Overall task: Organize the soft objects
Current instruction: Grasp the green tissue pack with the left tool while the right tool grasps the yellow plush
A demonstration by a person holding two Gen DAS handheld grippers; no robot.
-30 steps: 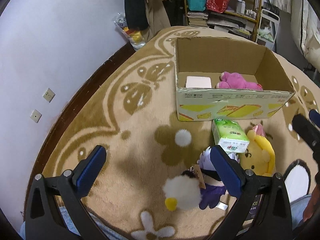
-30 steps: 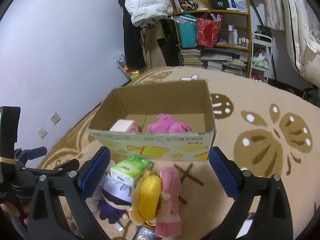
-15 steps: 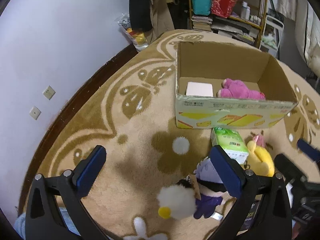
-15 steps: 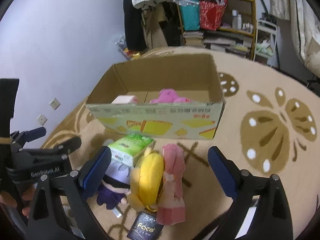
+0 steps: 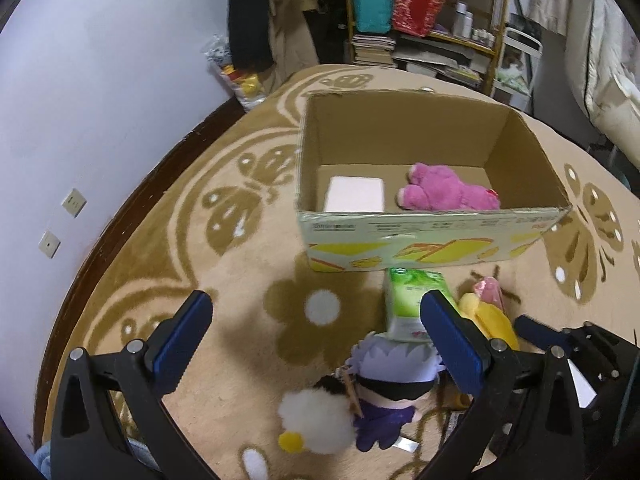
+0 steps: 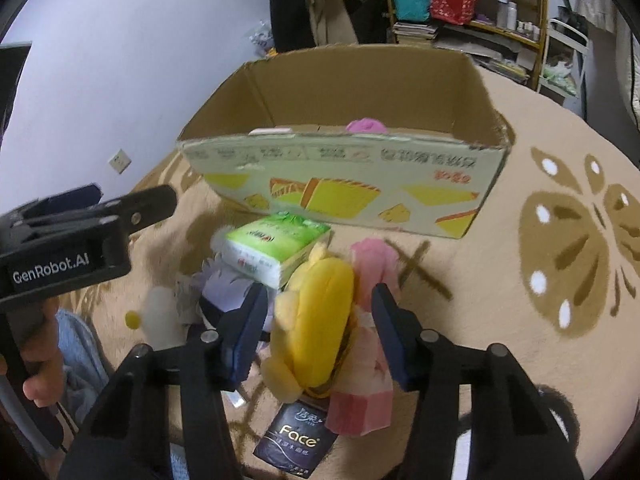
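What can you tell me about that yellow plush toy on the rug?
The yellow plush is a soft, fuzzy toy lying lengthwise on the patterned rug in front of the cardboard box; its face is not visible. A paler yellow rounded bit shows at its near end. It lies against a pink packet on one side, with the green tissue pack at its far end and a dark packet under its near end. The right gripper straddles it, jaws closing, pads not clearly pressing yet.

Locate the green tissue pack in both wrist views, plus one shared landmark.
Left wrist: green tissue pack, lower centre-right, partly behind the left gripper's right finger.
Right wrist: green tissue pack, centre-left, above the right gripper.
Shared landmark: cardboard box, directly behind it.
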